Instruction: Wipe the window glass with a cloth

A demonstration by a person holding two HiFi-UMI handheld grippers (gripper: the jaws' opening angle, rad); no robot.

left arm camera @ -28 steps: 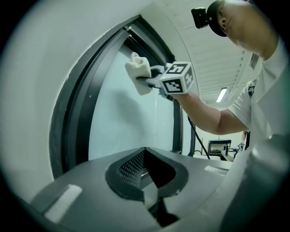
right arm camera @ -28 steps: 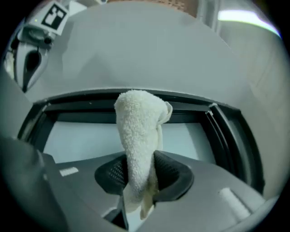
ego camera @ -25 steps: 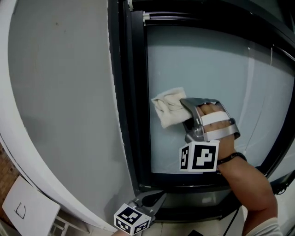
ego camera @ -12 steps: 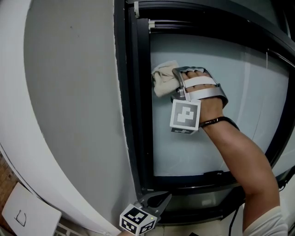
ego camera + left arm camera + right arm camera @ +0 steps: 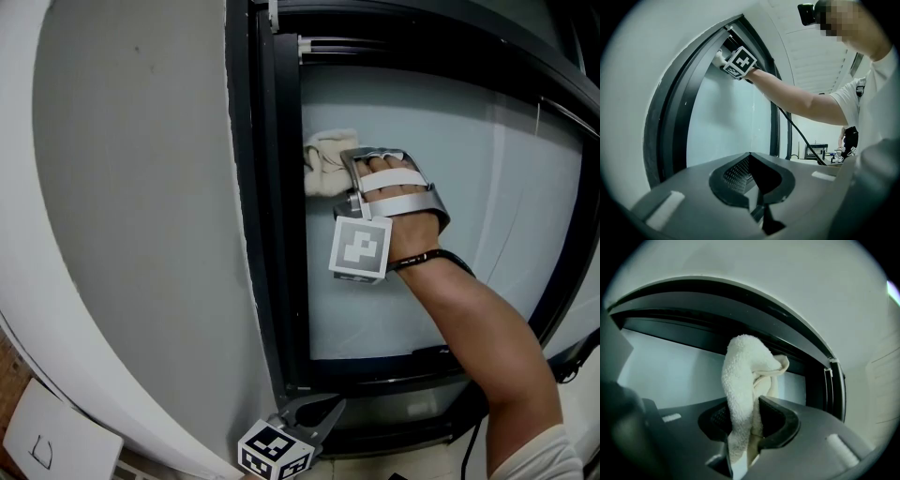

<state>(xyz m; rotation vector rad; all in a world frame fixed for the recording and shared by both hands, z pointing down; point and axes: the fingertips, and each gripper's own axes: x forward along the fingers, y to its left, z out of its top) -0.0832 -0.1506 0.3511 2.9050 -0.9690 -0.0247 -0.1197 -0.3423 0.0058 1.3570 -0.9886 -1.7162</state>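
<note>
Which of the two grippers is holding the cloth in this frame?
The right gripper: its jaws are clamped on the white terry cloth, held against the window glass. The left gripper sits low by the dark window frame, jaws together, empty.

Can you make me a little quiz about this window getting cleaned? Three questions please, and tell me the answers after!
1. True or false: the left gripper holds the cloth.
2. Where on the glass is the cloth? A: upper left, right beside the dark frame. B: bottom right corner. C: middle of the bottom edge.
3. Fill in the gap: the left gripper's jaws are together and hold ____.

Key: 1 false, the right gripper is shut on the cloth. 2 A. 3 nothing.
</note>
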